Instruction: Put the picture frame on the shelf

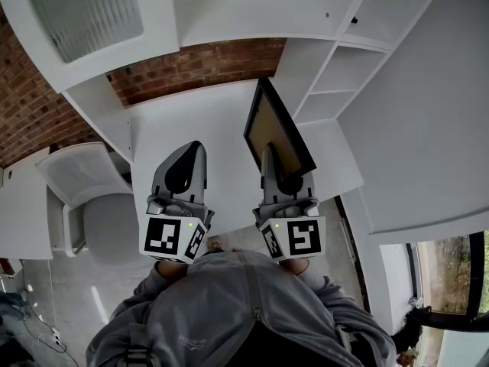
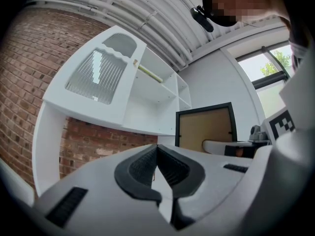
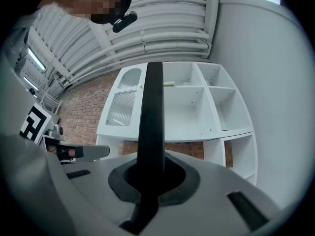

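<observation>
As the right gripper (image 1: 272, 163) clamped the black-rimmed, brown-backed picture frame (image 1: 276, 128) upright by its lower edge, apparently ready for standing, it hung before the white open-fronted shelf unit (image 1: 325, 63); the left gripper (image 1: 183, 167) was closed, empty.

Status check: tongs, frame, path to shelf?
Right tongs shut on picture frame, held upright. Left tongs shut, empty. Shelf ahead, nothing seen blocking.

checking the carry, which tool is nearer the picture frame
Right. The right tool is clamped on the edge of the picture frame; the left tool, shut and empty, sits apart to its left.
</observation>
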